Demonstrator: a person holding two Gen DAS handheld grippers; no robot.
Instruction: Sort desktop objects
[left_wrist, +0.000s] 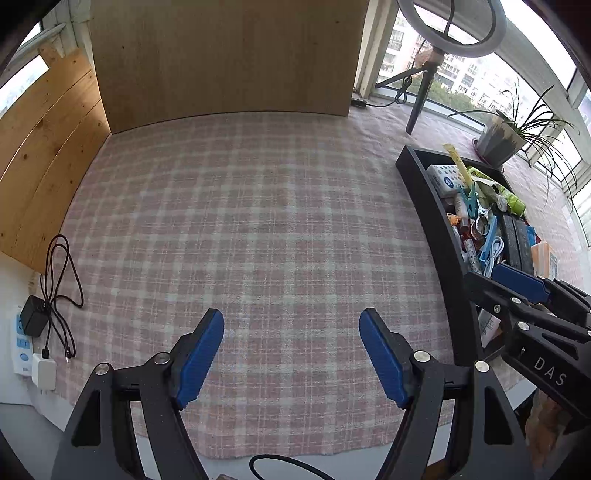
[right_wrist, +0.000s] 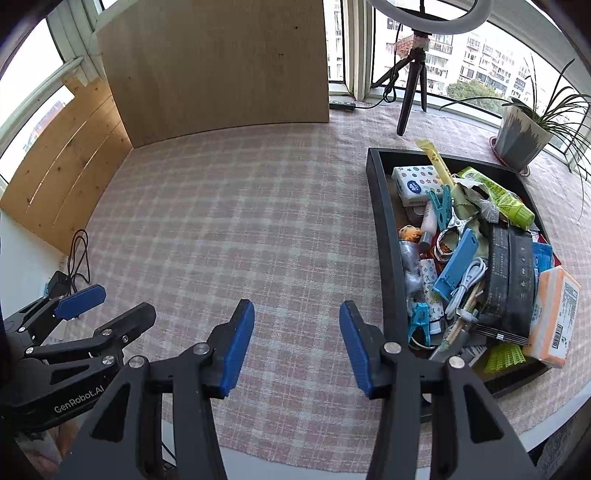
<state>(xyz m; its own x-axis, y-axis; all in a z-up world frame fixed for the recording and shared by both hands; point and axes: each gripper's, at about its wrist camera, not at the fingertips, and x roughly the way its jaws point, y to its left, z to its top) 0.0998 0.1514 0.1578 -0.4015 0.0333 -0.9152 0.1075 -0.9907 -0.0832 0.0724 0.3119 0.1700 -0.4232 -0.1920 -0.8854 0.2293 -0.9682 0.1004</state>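
Bottom of the left wrist view: left gripper (left_wrist: 291, 354), released, 2 blue pads spread wide over bare pink plaid tablecloth (left_wrist: 240, 206), nothing between. Bottom of the right wrist view: right gripper (right_wrist: 297, 347), likewise released and empty. Right of the frame: black tray (right_wrist: 384, 236) heaped with sorted clutter — blue clothespin (right_wrist: 441, 206), white cable (right_wrist: 469, 280), tissue pack (right_wrist: 413, 181), green tube (right_wrist: 495, 194). Upper right: potted plant (right_wrist: 524, 136), tripod (right_wrist: 410, 92). Far: wooden board (right_wrist: 221, 66).
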